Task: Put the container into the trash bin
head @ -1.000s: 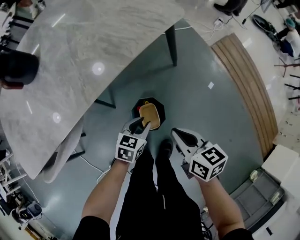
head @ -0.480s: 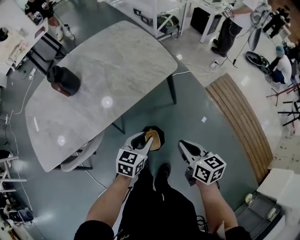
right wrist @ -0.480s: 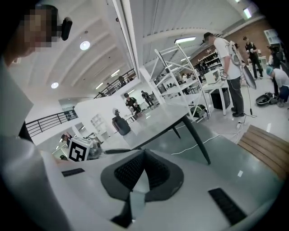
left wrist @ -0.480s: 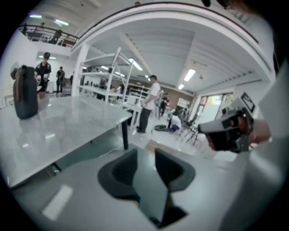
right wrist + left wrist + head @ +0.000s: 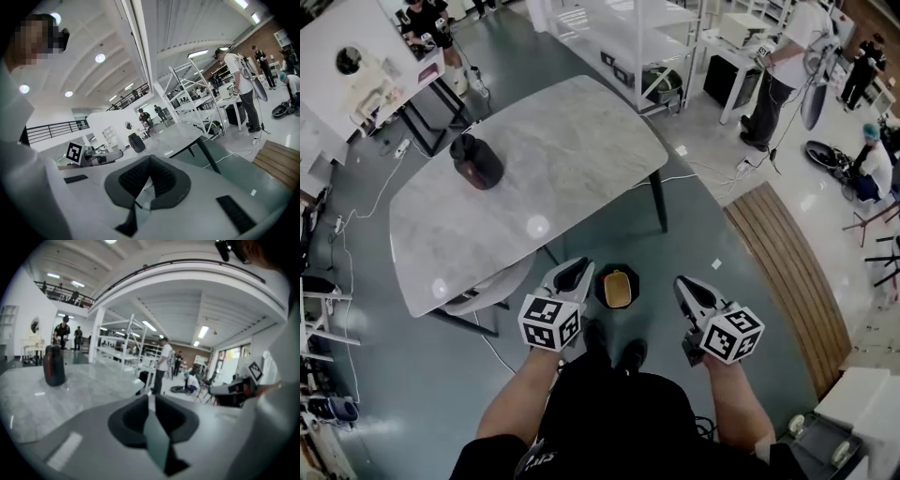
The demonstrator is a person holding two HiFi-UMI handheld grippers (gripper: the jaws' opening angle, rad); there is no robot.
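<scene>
The grey marble table (image 5: 534, 159) fills the floor at my 11 o'clock, with a dark jar (image 5: 476, 161) on its far side. At my 12 o'clock, just off the table's near edge, stands the black trash bin (image 5: 601, 283). The yellow container (image 5: 618, 289) lies inside it, so I judge the drop as made.

My left gripper (image 5: 572, 275) hangs at the bin's 9 o'clock. Its jaws are closing, only a thin slit shows between the pads, and nothing is in them. My right gripper (image 5: 689, 291) hangs at the bin's 3 o'clock, pads together and empty.

To finish cleanly, I should keep both grippers outside the bin's rim and well above it. I should also check from above that the container sits wholly within the rim and is not propped on an edge.
</scene>
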